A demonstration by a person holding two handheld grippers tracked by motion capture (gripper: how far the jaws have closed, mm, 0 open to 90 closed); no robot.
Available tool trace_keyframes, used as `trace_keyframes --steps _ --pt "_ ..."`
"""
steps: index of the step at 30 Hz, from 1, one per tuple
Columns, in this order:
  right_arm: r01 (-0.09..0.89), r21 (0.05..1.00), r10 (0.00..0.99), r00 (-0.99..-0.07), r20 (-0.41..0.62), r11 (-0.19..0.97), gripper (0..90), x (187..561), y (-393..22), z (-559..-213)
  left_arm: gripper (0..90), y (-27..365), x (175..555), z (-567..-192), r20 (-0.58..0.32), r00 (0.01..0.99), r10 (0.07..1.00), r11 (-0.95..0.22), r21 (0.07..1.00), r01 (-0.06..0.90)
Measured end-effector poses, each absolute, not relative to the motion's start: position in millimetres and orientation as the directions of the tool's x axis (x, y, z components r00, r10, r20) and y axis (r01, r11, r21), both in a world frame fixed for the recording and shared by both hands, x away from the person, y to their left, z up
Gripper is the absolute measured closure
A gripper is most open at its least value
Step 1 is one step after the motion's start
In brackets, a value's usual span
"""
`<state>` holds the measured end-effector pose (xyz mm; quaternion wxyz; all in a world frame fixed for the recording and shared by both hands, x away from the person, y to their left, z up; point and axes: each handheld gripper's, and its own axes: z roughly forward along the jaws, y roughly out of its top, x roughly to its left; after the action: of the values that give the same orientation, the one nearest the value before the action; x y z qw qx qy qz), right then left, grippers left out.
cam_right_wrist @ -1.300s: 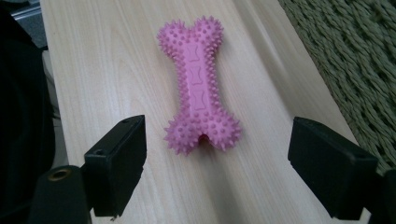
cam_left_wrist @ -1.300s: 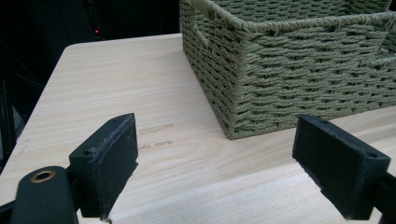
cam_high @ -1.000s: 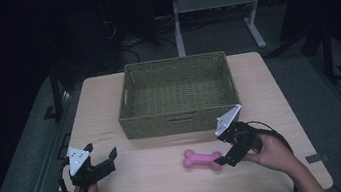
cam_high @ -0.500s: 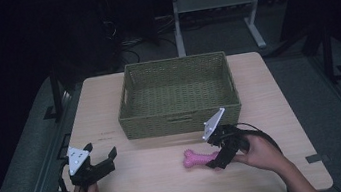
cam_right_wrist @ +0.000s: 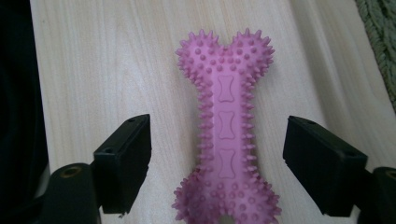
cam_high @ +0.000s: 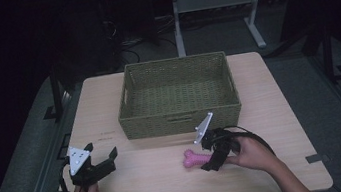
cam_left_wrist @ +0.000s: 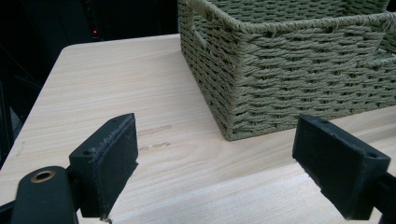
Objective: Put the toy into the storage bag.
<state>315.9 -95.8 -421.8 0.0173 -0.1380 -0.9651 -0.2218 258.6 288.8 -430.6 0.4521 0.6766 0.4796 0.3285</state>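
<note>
2 jaws of the right tongs point(cam_right_wrist: 217, 172), just closing, straddle the pink bone toy point(cam_right_wrist: 225, 135) untouched; left tongs point(cam_left_wrist: 215, 168) released.

One pink spiked bone toy point(cam_high: 195, 158), one woven basket point(cam_high: 180, 120), one table point(cam_high: 107, 94), two claws: left point(cam_high: 102, 156), right point(cam_high: 209, 158).

Woven basket point(cam_high: 177, 95) on wooden table point(cam_high: 269, 97)

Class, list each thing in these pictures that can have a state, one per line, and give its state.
Pink spiky rubber bone toy: lying flat on the table, between the right gripper's jaws, not yet clamped.
Green woven basket: upright, nothing seen inside.
Light wooden table: bears the basket and the toy.
Right gripper: open, jaws have just been closing around the toy.
Left gripper: open, nothing between its jaws.
</note>
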Motion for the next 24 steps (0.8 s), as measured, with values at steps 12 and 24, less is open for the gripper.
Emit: trace_keyframes --steps 12,24 --pt "0.269 0.396 0.247 -0.963 0.108 0.878 33.7 321.3 -89.0 -429.6 13.7 289.0 258.8 -430.5 0.011 0.325 0.946 -0.132 0.927 0.351" --pt "0.252 0.375 0.230 -0.968 0.103 0.892 45.3 323.9 -81.8 -433.5 13.7 289.4 258.8 -430.8 0.009 0.321 0.947 -0.128 0.927 0.352"
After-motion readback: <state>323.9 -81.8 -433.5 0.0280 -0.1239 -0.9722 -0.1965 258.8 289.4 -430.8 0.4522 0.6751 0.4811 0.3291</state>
